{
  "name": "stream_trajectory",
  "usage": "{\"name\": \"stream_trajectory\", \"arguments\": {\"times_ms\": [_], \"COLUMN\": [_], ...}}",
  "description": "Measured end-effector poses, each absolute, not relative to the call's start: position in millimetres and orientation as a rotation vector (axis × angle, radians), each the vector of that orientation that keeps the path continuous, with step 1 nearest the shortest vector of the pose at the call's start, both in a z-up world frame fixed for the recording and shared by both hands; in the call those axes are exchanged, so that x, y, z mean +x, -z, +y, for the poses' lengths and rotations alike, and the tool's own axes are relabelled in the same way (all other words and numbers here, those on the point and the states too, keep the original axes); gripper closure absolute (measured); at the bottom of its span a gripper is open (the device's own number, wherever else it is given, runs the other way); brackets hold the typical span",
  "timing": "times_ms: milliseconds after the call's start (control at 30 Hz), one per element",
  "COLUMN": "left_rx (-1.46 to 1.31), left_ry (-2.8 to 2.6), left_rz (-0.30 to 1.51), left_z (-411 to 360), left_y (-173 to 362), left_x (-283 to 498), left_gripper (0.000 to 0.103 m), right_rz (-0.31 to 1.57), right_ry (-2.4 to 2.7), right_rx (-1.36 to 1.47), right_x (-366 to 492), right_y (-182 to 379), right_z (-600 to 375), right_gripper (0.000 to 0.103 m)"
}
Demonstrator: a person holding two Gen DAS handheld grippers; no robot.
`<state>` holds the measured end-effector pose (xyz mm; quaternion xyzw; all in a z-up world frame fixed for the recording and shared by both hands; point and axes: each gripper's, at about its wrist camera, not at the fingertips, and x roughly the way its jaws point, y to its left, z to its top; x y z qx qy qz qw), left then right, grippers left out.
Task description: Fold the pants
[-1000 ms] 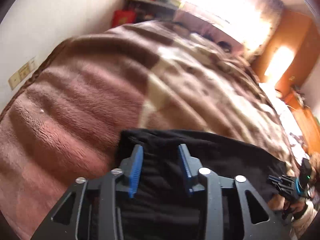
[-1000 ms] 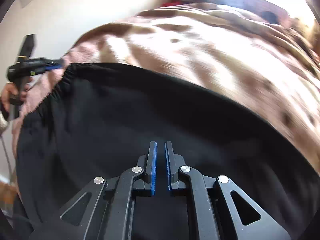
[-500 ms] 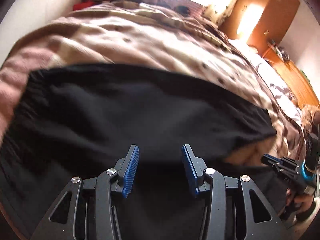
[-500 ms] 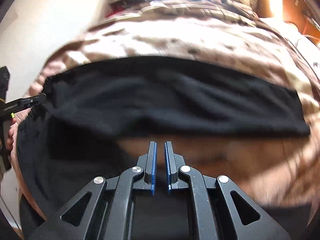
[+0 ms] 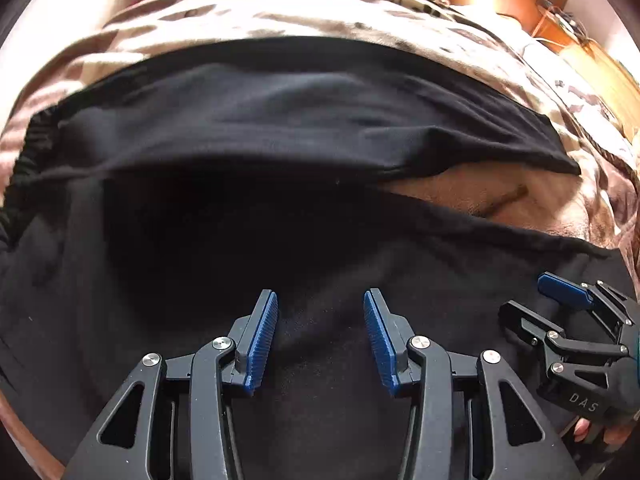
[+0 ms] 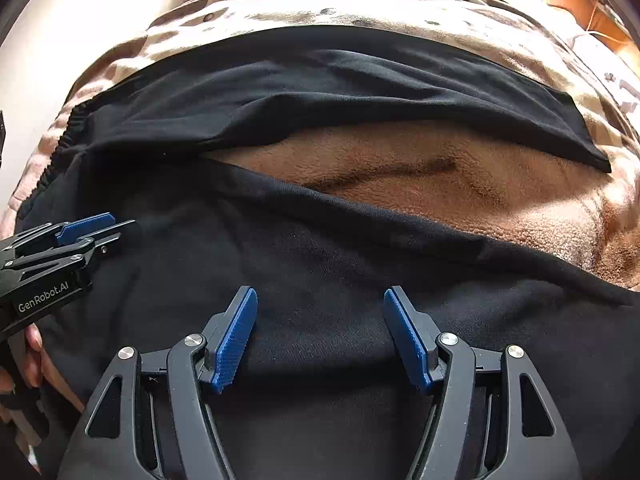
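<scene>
Pants (image 5: 280,128), 1 black pair, lie spread across the bed on a brown-and-cream fleece blanket (image 6: 400,168), waistband (image 6: 64,136) toward the left in both wrist views and the 2 legs running off to the right. The far leg (image 6: 360,80) and the near leg (image 6: 360,264) part in a V with a wedge of bare blanket between them, so I judge that I am at the first fold, bringing 1 leg over onto the other. I hold 2 tools, 1 in each hand, both pointing steeply down over the near leg. My left tool (image 5: 320,332) stands half spread with nothing between its blue pads (image 5: 262,340), only cloth beneath. My right tool (image 6: 320,332) has just been opening and now gapes wide, also with no cloth pinched; it shows again at the right edge of the left wrist view (image 5: 560,308), and the left tool shows at the left edge of the right wrist view. Next, I think, I need to nip the near leg's lower edge at 2 places, 1 near the seat and 1 toward the hem, and carry it up and over so it lands square on the far leg. Fleece underneath may drag the cloth and bunch it.
</scene>
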<state>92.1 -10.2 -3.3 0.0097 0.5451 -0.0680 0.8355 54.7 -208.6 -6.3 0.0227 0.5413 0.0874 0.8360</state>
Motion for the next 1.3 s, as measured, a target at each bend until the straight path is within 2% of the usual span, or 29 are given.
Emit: {"name": "stream_trajectory", "arguments": {"times_ms": [200,633,1300], "left_rx": [0.028,0.058,0.044], "left_ry": [0.139,0.168,0.160], "left_rz": [1.163,1.155,1.173], "left_z": [-10.0,-16.6,-17.7], "left_y": [16.2,25.3,14.0], "left_x": [90.0,98.4,114.1], "left_gripper": [0.048,0.032,0.032], "right_rz": [1.166,1.159,1.088], "right_ry": [-0.149,-0.188,-0.176], "right_rx": [0.003,-0.053,0.015], "right_x": [62.0,68.5,71.9], "right_y": [18.1,24.2,9.0], "right_z": [-200.6,-194.1,-190.3], "right_gripper": [0.036,0.033,0.033]}}
